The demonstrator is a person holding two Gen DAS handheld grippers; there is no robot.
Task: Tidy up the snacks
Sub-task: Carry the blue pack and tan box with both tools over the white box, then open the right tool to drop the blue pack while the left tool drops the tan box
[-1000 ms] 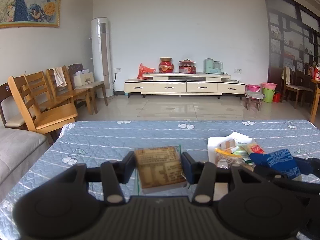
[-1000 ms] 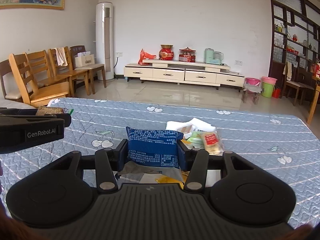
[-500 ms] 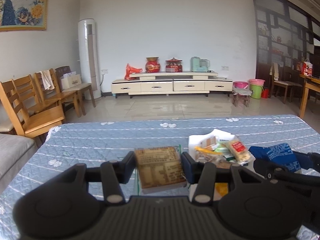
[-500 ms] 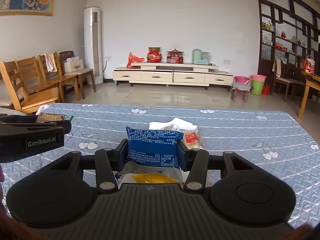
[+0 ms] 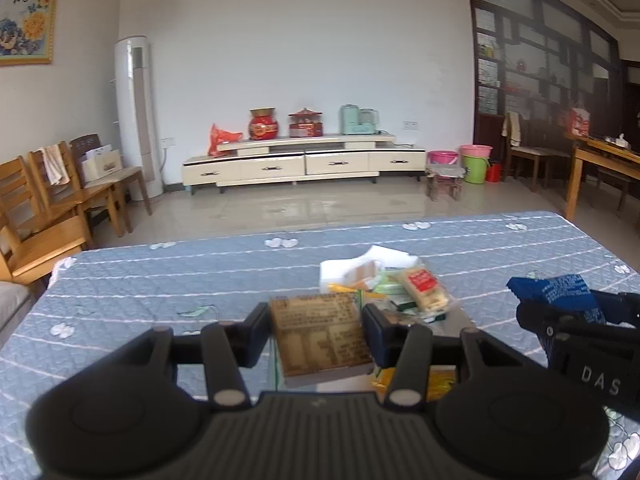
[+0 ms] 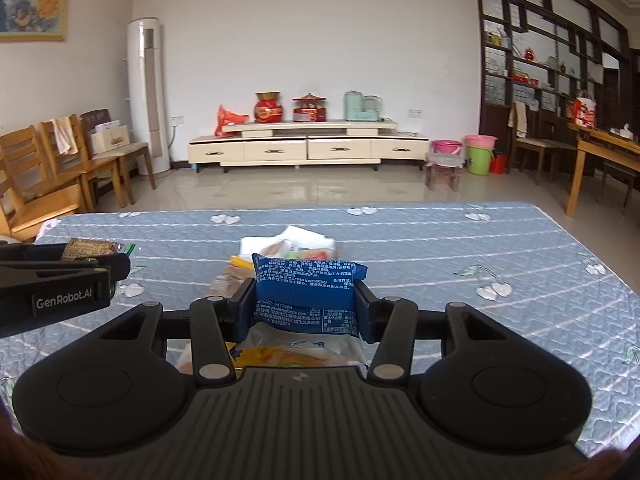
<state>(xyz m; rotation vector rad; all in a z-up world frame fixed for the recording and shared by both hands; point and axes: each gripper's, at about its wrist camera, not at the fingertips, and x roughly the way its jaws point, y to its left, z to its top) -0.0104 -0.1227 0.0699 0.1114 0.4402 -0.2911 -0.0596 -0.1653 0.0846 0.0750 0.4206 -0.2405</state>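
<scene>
The left claw (image 5: 318, 330) is clenched on a tan snack packet (image 5: 322, 336); the right claw (image 6: 306, 306) grips a blue snack packet (image 6: 306, 296). Both are held above the snack pile (image 5: 394, 286). Risk: the slick wrappers may slip and fall. The tabletop (image 5: 160, 280) carries a blue quilted cover in a living room

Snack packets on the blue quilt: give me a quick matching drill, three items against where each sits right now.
Items:
1. brown packet
2. blue packet
3. red-label packet

Places:
A. lying in the pile on the quilt
B. clamped in the left gripper
C. clamped in the right gripper

Pairs: 1-B, 2-C, 3-A
</scene>
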